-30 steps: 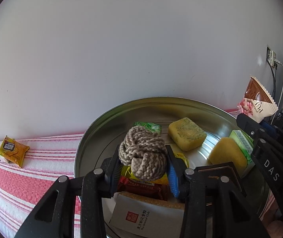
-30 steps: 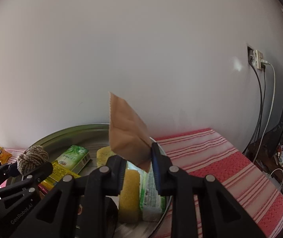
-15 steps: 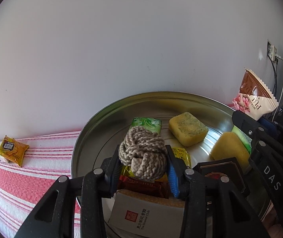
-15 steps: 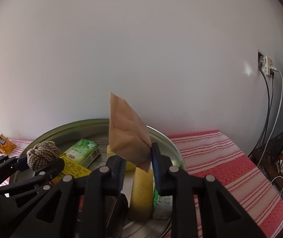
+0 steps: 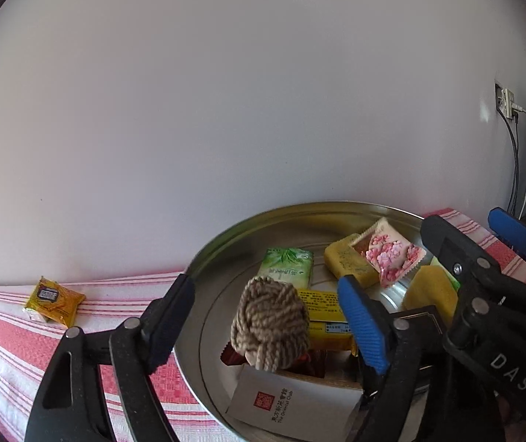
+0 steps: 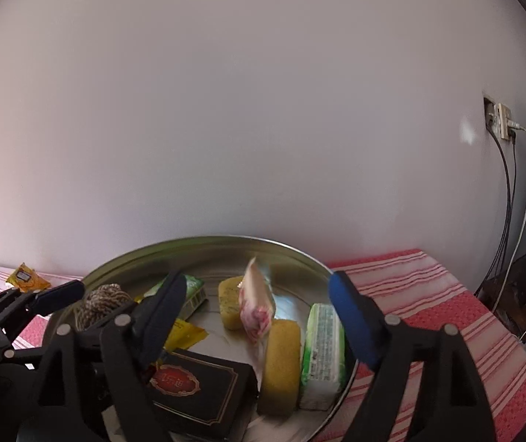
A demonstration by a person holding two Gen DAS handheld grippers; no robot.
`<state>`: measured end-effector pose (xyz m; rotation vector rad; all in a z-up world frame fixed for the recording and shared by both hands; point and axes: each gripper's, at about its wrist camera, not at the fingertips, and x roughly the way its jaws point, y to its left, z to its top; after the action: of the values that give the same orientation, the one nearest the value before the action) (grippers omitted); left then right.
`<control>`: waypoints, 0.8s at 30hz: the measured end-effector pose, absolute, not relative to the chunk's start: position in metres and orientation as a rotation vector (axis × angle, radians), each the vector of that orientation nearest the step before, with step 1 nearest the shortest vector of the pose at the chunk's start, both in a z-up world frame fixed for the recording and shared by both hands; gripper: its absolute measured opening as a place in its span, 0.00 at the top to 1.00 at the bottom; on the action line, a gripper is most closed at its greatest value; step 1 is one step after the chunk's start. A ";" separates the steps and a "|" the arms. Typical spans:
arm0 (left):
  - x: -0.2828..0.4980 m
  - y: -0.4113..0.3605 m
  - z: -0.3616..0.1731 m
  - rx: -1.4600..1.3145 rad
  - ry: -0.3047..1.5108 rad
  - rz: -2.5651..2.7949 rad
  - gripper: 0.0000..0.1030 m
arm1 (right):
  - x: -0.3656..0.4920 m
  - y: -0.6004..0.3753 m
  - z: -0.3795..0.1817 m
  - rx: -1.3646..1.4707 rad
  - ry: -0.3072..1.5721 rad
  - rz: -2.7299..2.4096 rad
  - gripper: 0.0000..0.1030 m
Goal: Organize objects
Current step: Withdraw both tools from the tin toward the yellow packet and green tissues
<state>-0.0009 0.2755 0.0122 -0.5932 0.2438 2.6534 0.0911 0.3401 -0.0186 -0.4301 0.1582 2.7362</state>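
Both tongs are opening above the round tray (image 5: pixel 226 235). The left tongs (image 5: pixel 266 316) stand apart around the rope knot (image 5: pixel 270 322), pads clear of it; the knot sits on packets at the tray's 7 o'clock, its loose end pointing toward the camera. The right tongs (image 6: pixel 259 309) grip nothing. The pink-flowered sachet (image 6: pixel 257 302) lies tilted at tray centre against a yellow sponge (image 6: pixel 230 307), long axis running 11 to 5 o'clock.
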 end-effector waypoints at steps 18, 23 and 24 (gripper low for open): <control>0.038 0.177 0.008 -0.620 0.074 2.755 0.10 | 0.141 0.313 -0.006 -0.144 0.175 2.627 0.00; 0.036 0.153 0.003 -0.596 0.095 2.799 0.10 | 0.148 0.291 -0.004 -0.124 0.136 2.599 0.00; 0.039 0.147 0.005 -0.589 0.098 2.804 0.10 | 0.151 0.291 -0.003 -0.119 0.129 2.596 0.00</control>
<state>0.0390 0.1466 0.0047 -0.5895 0.0979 2.8039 0.1507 0.2907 -0.0027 -0.1185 0.1286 2.5963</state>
